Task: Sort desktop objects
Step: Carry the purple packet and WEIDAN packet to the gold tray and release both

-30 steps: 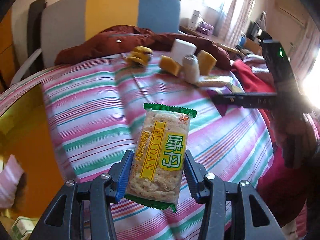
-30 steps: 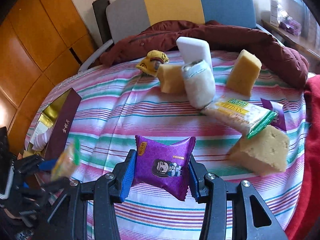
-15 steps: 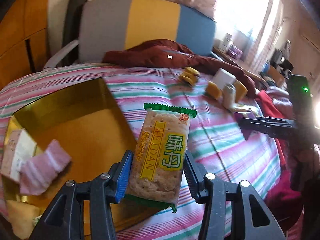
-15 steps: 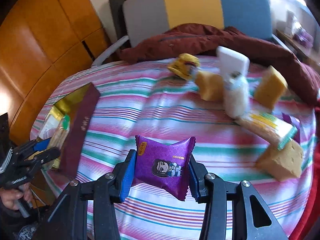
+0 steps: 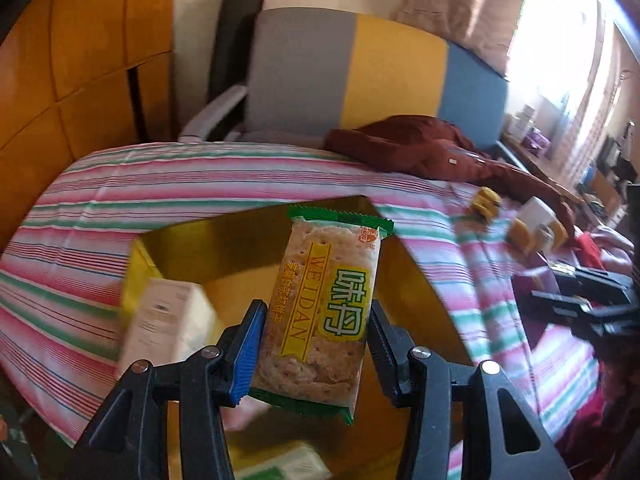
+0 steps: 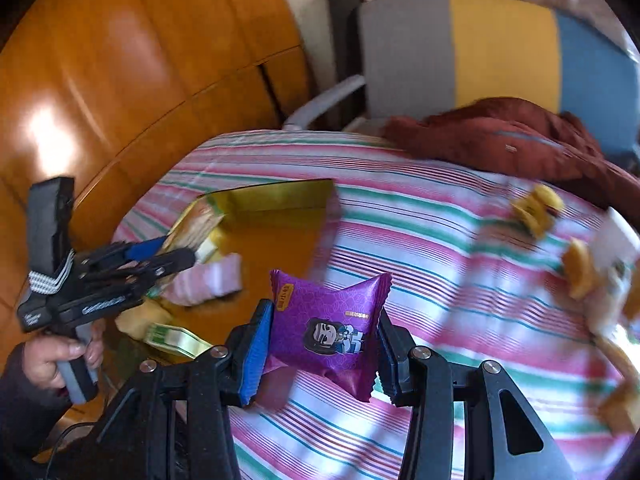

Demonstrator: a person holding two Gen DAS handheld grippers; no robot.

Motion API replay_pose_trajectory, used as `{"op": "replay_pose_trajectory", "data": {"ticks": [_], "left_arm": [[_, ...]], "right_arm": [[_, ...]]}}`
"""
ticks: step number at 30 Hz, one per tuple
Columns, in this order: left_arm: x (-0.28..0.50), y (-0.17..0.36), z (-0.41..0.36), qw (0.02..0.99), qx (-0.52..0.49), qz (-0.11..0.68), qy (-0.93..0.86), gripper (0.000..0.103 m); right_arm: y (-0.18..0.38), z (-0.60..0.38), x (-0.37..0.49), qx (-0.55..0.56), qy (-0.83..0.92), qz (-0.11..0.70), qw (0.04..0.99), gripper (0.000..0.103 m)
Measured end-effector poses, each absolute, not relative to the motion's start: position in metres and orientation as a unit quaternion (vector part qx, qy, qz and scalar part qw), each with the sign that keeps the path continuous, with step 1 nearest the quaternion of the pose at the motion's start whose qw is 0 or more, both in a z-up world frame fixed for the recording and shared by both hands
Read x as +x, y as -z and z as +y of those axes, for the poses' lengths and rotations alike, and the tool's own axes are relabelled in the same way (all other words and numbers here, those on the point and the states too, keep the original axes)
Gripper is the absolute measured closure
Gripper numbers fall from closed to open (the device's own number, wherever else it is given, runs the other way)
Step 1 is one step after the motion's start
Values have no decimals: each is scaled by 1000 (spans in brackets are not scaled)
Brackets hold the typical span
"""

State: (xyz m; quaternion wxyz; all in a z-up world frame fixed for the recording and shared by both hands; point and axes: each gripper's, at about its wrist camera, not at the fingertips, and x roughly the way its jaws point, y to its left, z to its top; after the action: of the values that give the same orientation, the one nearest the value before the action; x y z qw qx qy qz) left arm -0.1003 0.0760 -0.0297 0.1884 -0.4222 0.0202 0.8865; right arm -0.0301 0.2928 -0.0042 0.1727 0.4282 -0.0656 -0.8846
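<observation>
My left gripper (image 5: 314, 344) is shut on a green-edged cracker packet (image 5: 324, 312) and holds it above the open gold-lined box (image 5: 256, 236). It also shows in the right wrist view (image 6: 168, 252), over the box (image 6: 280, 200). My right gripper (image 6: 320, 348) is shut on a purple snack pouch (image 6: 328, 328) above the striped cloth, just right of the box. It shows at the right edge of the left wrist view (image 5: 576, 292).
In the box lie a white carton (image 5: 164, 320), a pink striped item (image 6: 208, 280) and a green-white pack (image 6: 176, 340). Yellow sponges (image 6: 580, 268), a yellow snack (image 6: 536, 208) and a white block (image 5: 534, 212) sit on the striped cloth (image 6: 440, 248). A maroon jacket (image 6: 512, 140) and chair (image 6: 480, 48) are behind.
Both grippers swung left toward the box, each still holding its packet. The left gripper now hangs over the box's inside; the right one has come close to the box's right wall.
</observation>
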Motion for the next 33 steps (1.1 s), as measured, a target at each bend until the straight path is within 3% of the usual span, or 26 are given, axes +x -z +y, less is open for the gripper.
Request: {"op": "replay_pose_trajectory", "data": {"ticks": [23, 27, 28, 33], "left_arm": [[-178, 46, 11, 124, -452, 3, -884, 52], [-176, 41, 7, 120, -442, -4, -889, 42], [-175, 39, 6, 118, -439, -7, -891, 39], [-159, 28, -8, 103, -424, -26, -899, 39]], "right_arm": [[44, 175, -124, 489, 841, -103, 207, 55], [41, 167, -133, 476, 844, -126, 213, 51], [39, 166, -134, 473, 844, -133, 216, 44], [36, 163, -126, 467, 846, -136, 220, 40]]}}
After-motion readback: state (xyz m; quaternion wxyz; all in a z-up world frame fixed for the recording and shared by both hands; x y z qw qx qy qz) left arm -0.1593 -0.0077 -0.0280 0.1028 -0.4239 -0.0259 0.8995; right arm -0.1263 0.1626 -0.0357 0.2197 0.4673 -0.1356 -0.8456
